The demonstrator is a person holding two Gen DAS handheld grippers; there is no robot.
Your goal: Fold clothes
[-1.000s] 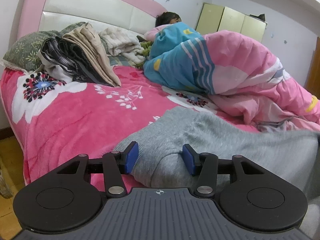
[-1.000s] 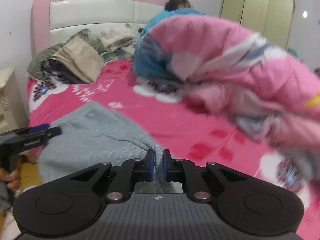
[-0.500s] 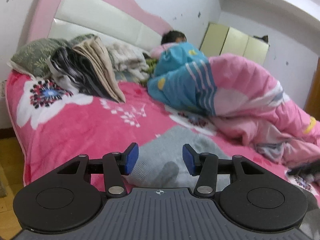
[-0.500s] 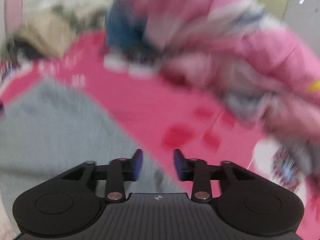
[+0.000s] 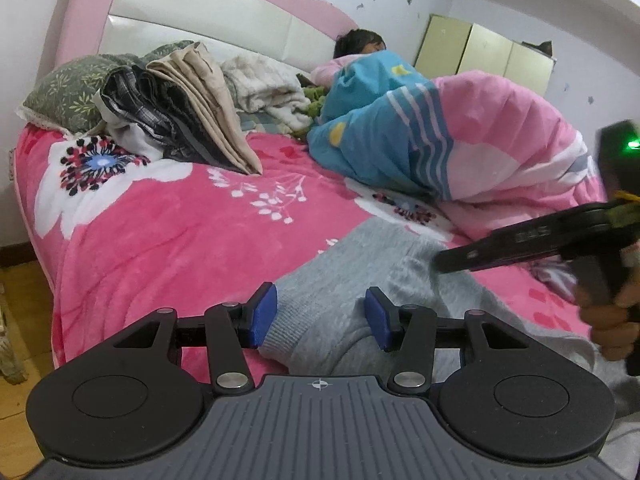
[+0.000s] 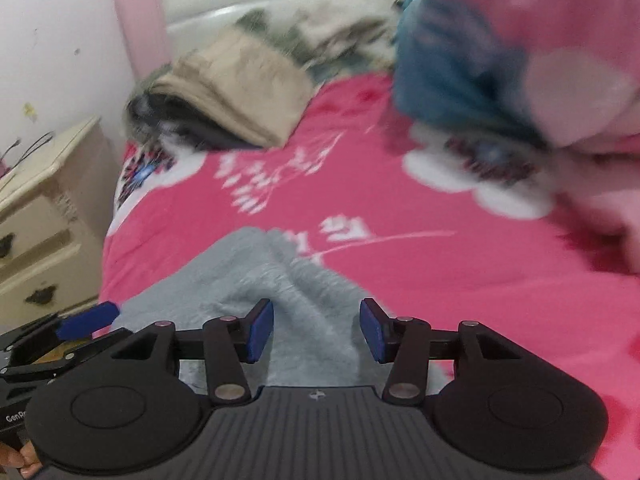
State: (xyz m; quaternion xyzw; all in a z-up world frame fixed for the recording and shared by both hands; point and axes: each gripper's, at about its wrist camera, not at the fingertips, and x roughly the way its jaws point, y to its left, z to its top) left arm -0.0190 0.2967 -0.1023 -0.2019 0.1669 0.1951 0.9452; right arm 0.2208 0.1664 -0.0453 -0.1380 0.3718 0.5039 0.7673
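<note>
Broadly, bed: the bed (image 5: 168, 240) fills most of both views, covered by a bright pink floral blanket, with a pink and white headboard (image 5: 208, 12) at the upper left of the left wrist view.
Quilt: a pink and blue quilt (image 5: 460, 148) is heaped at the right of the frame, over a person (image 5: 360, 42) lying near the headboard.
Clothes pile: a stack of folded clothes (image 5: 184, 108), beige on top of dark plaid, leans on a green pillow (image 5: 68, 88) at the upper left.
Nightstand: a cream nightstand (image 6: 44, 216) stands beside the bed at the left edge of the right wrist view.
Grey garment: the grey garment (image 5: 360, 280) lies on the blanket at the lower centre of both views, rumpled, just ahead of both grippers.
Left gripper: the left gripper (image 5: 320, 316) has its jaws spread, grey cloth lying between the blue pads, not pinched.
Right gripper: the right gripper (image 6: 316, 330) has its jaws spread over the garment's edge; the view is blurred; nothing is pinched.
Hand: a hand (image 5: 608, 320) grips the right gripper's handle at the right edge.
</note>
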